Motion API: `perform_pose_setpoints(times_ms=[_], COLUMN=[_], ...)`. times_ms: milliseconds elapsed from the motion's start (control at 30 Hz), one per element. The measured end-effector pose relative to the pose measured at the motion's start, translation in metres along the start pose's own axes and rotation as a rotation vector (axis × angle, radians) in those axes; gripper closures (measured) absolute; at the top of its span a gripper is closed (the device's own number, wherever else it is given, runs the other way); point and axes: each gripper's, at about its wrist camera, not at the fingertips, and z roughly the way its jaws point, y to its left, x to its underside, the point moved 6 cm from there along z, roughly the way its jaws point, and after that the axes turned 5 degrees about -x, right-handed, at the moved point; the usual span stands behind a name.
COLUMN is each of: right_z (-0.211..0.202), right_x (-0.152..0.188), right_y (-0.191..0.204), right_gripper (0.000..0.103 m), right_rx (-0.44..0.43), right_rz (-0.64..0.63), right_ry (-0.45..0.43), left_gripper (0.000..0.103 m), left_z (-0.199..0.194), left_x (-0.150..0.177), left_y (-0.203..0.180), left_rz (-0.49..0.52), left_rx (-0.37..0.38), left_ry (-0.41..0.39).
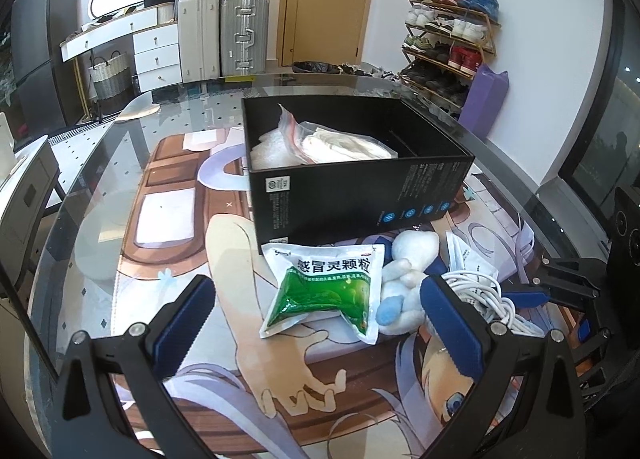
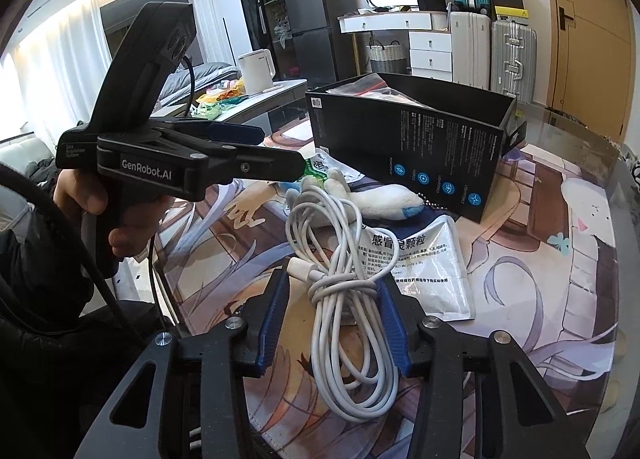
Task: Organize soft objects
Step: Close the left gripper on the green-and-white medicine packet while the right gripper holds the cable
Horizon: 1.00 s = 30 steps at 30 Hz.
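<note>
- The right gripper (image 2: 332, 323) hangs low over the surface (image 2: 560, 243), its blue ribbed jaws spread to either side of a bundled white cable (image 2: 344, 311). Whether the pads already press the cable I cannot tell, so it reads as parted, not clamped.
- The cable is smooth and rubbery, looped and tied round its own middle, with a plug end poking out at the left.
- The left gripper (image 1: 320, 323) has its jaws wide apart and empty, held above a green-and-white sachet (image 1: 326, 289), glossy, crinkled and pillow-like.
- Just beside that sachet lies a white plush toy (image 1: 404, 279) with pale blue tips, fuzzy and limp. A second sachet (image 2: 424, 271) lies face down under part of the cable.
- Beyond them stands the black box (image 1: 356, 195), rigid matte card, open at the top, already holding a zip bag of pale fabric (image 1: 340, 143) and bubble wrap (image 1: 266, 151).
- Judged so, the job is partly done: the cable, the toy and both sachets are yet to go in.
</note>
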Motion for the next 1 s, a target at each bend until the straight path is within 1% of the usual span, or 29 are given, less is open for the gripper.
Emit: perform_pose_setpoints(times_ms=[133,300,467,667,800,1000], right_z=[-0.003,-0.008,-0.016,-0.021,-0.023,-0.027], right_x=[-0.001,-0.005,-0.01,-0.013,-0.014,-0.017], right_y=[0.0,-0.001,-0.002,-0.002,-0.003,-0.007], right_gripper=[0.058,0.058,0.058,0.058,0.058,0.058], right_rx=[-0.005,-0.019,-0.037,-0.043,-0.047,-0.072], right_rz=[0.003,0.016,0.033,0.043,0.051,0.085], right_ry=[-0.013,-0.039,-0.08,-0.104,-0.114,-0.135], left_gripper=[0.0,0.0,0.0,0.0,0.0,0.0], left_z=[0.0,0.003,0.007,0.018,0.022,0.027], left_x=[-0.001,-0.003,-0.001,0.007,0.011,0.015], left_y=[0.008,0.022,0.028,0.02,0.012,0.006], left_rz=[-0.027,-0.083,-0.093,-0.039,0.001,0.021], left_rx=[-0.012,-0.023,-0.053,-0.085,-0.085,-0.072], left_ry=[0.001,0.012,0.023,0.058,0.072,0.091])
